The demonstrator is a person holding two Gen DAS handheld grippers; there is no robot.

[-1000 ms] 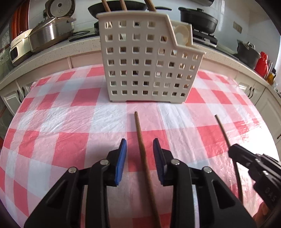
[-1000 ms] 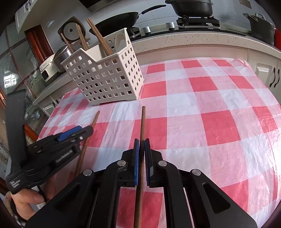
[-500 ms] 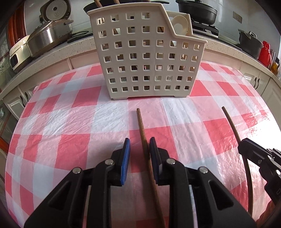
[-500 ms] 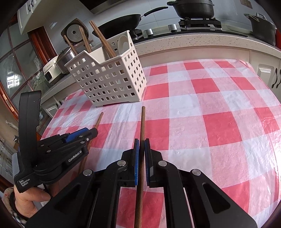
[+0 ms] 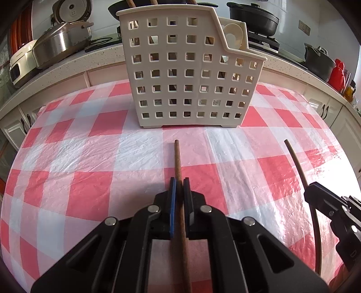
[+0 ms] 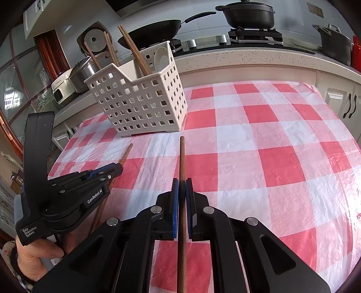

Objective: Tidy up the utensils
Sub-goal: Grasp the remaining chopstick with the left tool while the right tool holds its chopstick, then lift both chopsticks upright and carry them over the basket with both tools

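Observation:
A cream perforated utensil basket (image 5: 191, 74) stands on the checked tablecloth (image 5: 67, 157), holding several wooden chopsticks (image 6: 133, 48) and a white spoon (image 6: 161, 59). My left gripper (image 5: 179, 182) is shut on a brown chopstick (image 5: 177, 157) that points toward the basket. My right gripper (image 6: 181, 181) is shut on a second brown chopstick (image 6: 182, 157). The right gripper shows at the right edge of the left wrist view (image 5: 315, 193) with its chopstick (image 5: 295, 157). The left gripper shows at the left of the right wrist view (image 6: 112, 170), chopstick tip (image 6: 127, 152) just past it.
A kitchen counter (image 5: 67, 65) runs behind the table with rice cookers (image 5: 61, 40), a wok (image 6: 155, 27), black pots on a stove (image 6: 248, 15) and a red container (image 5: 337, 72). Cabinet doors (image 6: 338, 101) lie beyond the table's far right edge.
My left gripper's jaws have closed from wide open onto the chopstick lying between them and moved closer to the basket. The right gripper stays shut on its chopstick.

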